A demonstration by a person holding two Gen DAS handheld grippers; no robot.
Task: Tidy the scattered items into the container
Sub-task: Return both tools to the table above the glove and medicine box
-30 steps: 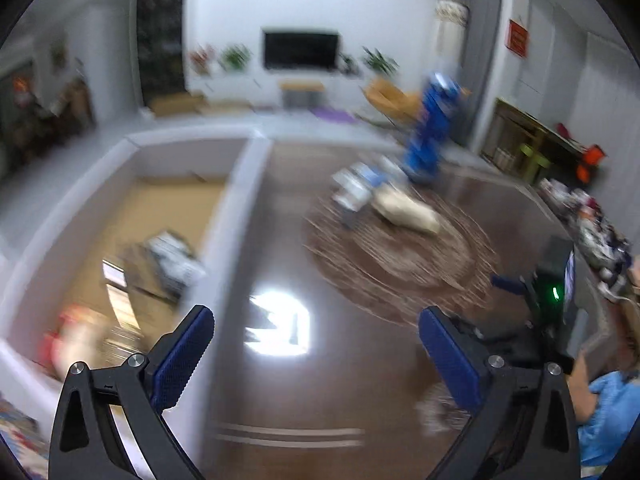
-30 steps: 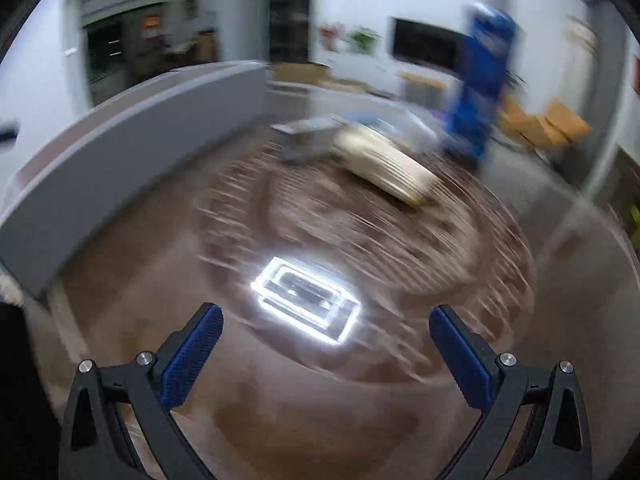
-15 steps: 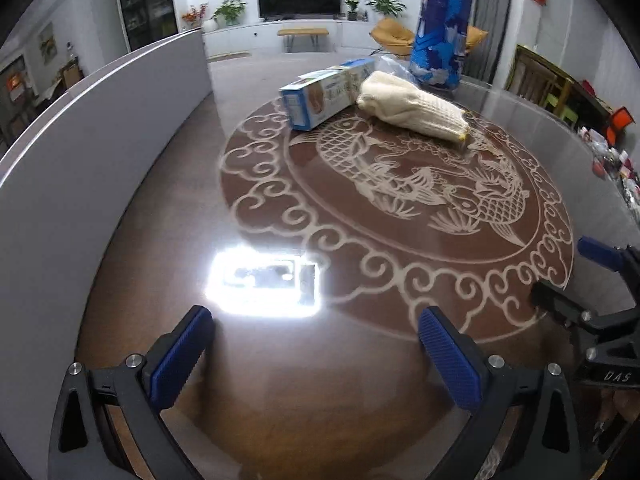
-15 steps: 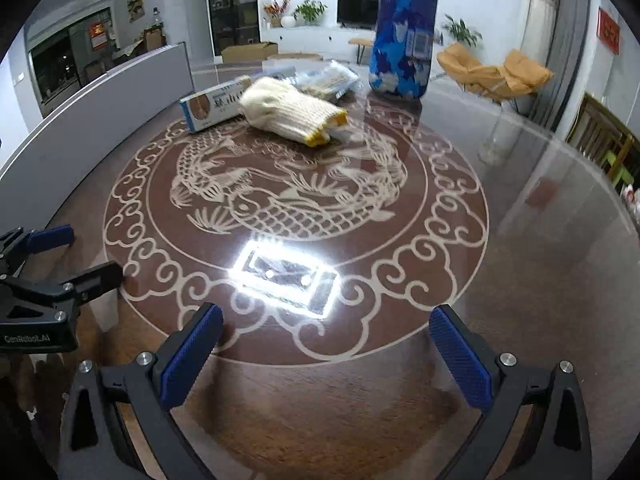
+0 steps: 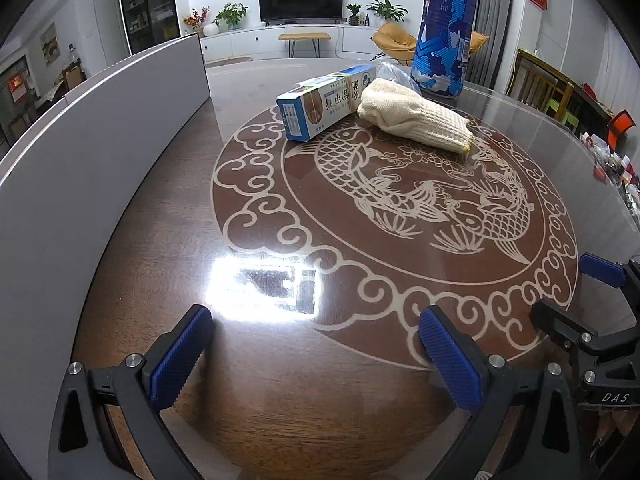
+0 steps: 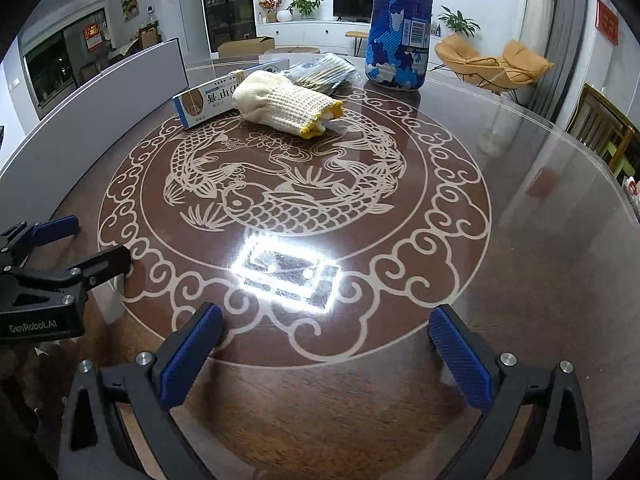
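Note:
A blue and white box (image 5: 324,106) lies at the far side of the round table beside a bundle of cream knitted gloves (image 5: 412,118); both also show in the right wrist view, the box (image 6: 224,98) and the gloves (image 6: 288,104). A clear packet of dark sticks (image 6: 322,70) lies behind the gloves. The grey container wall (image 5: 92,168) runs along the table's left. My left gripper (image 5: 316,356) is open and empty near the table's front. My right gripper (image 6: 326,356) is open and empty, to the left gripper's right.
A tall blue patterned cylinder (image 6: 402,24) stands behind the items. The brown table (image 6: 520,240) has a fish pattern under glass with a bright lamp reflection (image 6: 286,270). Chairs (image 5: 540,84) stand at the far right.
Both views swung from a blurred look over the container down to the table top and have steadied. Both grippers stayed open.

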